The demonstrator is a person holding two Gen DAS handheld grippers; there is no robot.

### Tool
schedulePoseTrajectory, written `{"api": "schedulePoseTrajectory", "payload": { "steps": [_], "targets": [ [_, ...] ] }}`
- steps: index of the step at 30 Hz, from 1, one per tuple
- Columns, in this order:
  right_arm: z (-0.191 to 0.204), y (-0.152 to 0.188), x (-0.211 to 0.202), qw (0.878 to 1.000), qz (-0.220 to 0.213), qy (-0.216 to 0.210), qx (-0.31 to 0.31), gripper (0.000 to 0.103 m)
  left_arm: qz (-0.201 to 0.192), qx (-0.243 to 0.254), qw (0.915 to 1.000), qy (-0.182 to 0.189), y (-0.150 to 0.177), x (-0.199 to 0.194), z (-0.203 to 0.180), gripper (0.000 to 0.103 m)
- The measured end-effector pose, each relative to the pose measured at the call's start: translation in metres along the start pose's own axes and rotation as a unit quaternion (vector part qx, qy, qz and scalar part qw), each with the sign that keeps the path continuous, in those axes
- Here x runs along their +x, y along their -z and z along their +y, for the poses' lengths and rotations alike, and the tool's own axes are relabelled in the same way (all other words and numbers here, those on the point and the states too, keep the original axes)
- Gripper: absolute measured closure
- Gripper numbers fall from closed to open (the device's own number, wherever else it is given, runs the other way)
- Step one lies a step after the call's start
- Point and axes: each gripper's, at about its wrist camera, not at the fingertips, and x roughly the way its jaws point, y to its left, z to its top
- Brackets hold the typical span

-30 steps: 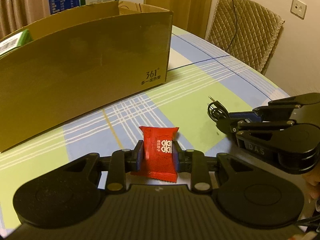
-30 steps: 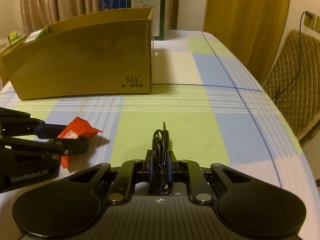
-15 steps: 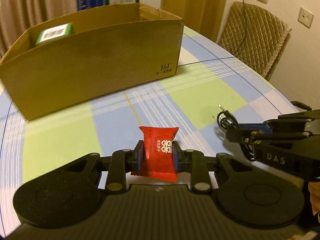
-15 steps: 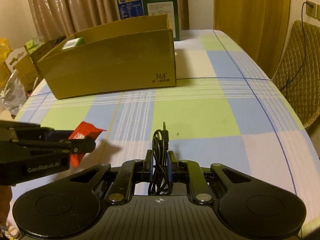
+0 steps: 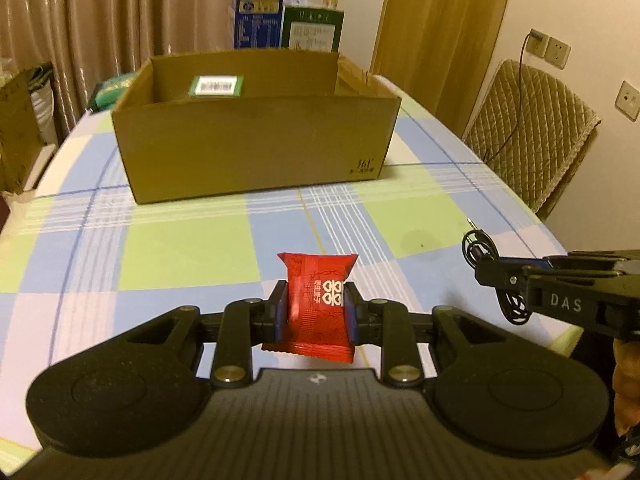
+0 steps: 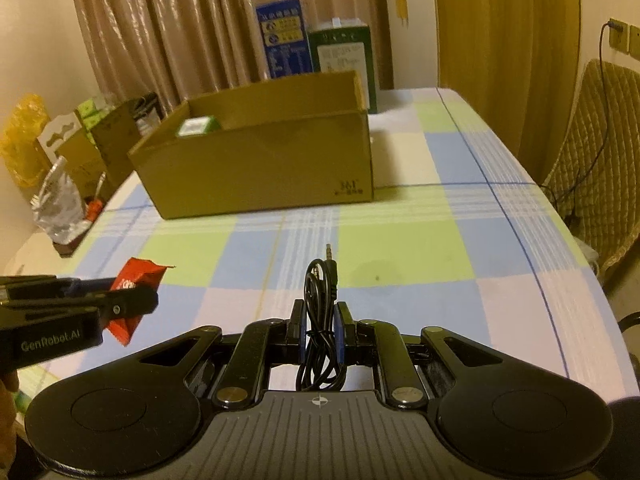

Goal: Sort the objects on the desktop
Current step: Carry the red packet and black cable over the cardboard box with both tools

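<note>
**Both tongs loaded, held above the checked surface in front of the box**

The left tongs pinch a red candy packet between their blue pads; the packet stands upright in the grip, its white printed mark facing the camera and its crimped top edge sticking up past the fingertips. The right tongs are pressed together on a coiled black audio cable, whose loops hang through the gap while the metal jack plug pokes up beyond the tips. In the left wrist view the right tongs come in from the right edge with the cable bunched at their tip; in the right wrist view the left tongs come in from the left with the packet showing red beyond the black finger. Neither held thing touches the surface.

Below both lies the surface, covered in a cloth of green, blue and white squares. Farther off, an open cardboard box sits on it, and a small green box with a white label lies inside near the far wall. Behind the cardboard box stand a blue carton and a dark green carton, upright and side by side. A quilted chair stands at the right, beside the surface, and curtains hang along the far side
</note>
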Motion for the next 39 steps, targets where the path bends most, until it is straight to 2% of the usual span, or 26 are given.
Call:
{"api": "schedulePoseTrajectory", "payload": {
  "steps": [9, 18, 39],
  "targets": [
    [0.009, -0.006, -0.028, 1.0, -0.019, -0.007, -0.01, 0.093, -0.022, -0.002, 0.9997, -0.005, 0.001, -0.038, -0.009, 0.08],
    [0.018, -0.016, -0.041, 0.999, -0.03, -0.011, -0.02, 0.093, -0.032, 0.003, 0.9995, -0.005, -0.005, -0.056, -0.014, 0.08],
    [0.019, -0.047, -0.037, 0.998, -0.041, -0.011, -0.038, 0.093, -0.038, 0.008, 0.9991, -0.018, -0.031, -0.061, 0.001, 0.08]
  ]
}}
